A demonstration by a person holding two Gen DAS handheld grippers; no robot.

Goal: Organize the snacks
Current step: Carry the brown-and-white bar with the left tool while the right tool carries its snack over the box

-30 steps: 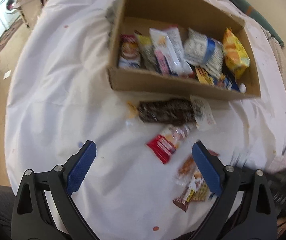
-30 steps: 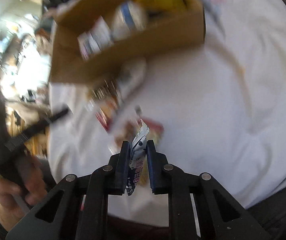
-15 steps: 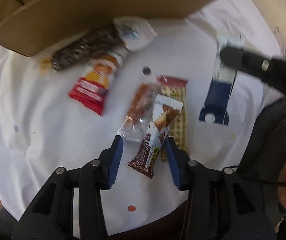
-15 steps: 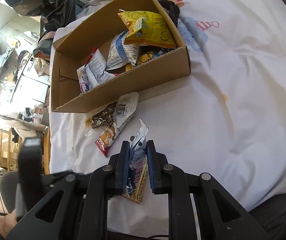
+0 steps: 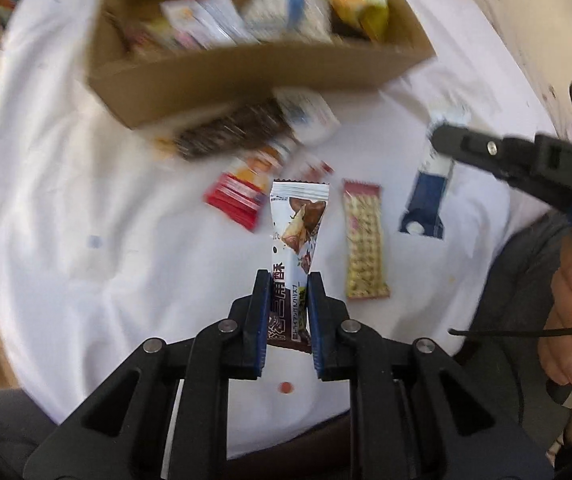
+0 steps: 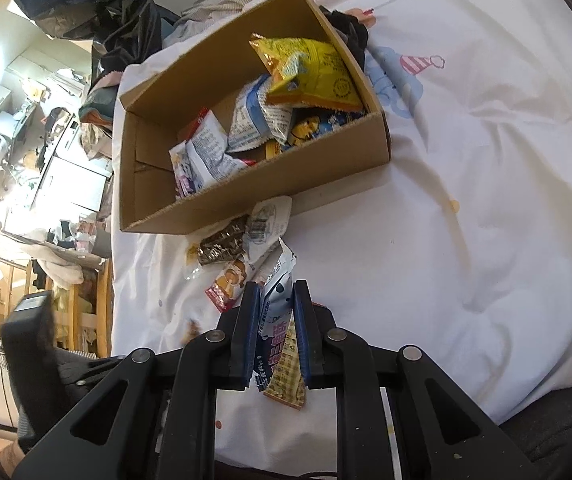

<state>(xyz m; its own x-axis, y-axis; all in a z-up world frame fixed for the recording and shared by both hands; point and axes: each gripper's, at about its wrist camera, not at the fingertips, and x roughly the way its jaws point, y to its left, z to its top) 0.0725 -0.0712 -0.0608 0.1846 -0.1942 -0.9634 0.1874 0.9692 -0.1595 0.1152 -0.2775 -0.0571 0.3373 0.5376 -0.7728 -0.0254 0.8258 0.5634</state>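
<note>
White sheet [image 6: 486,220] carries the cardboard box [image 6: 269,196], already part-filled with snack packs. Loose packs lie just in front of the box: dark packet [image 5: 229,136], red pack [image 5: 241,192], tan wafer bar [image 5: 366,240]. Left gripper [image 5: 288,280] clamped on chocolate bar [image 5: 298,220]. Right gripper [image 6: 273,300] clamped on blue-white pack [image 6: 275,312], also in front of the box.

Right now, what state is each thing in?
Left gripper: shut on the chocolate bar.
Right gripper: shut on the blue-white packet.
Box: open, holding snacks.
Beige wafer bar: flat on the sheet.
Red packet: loose on the sheet.
</note>
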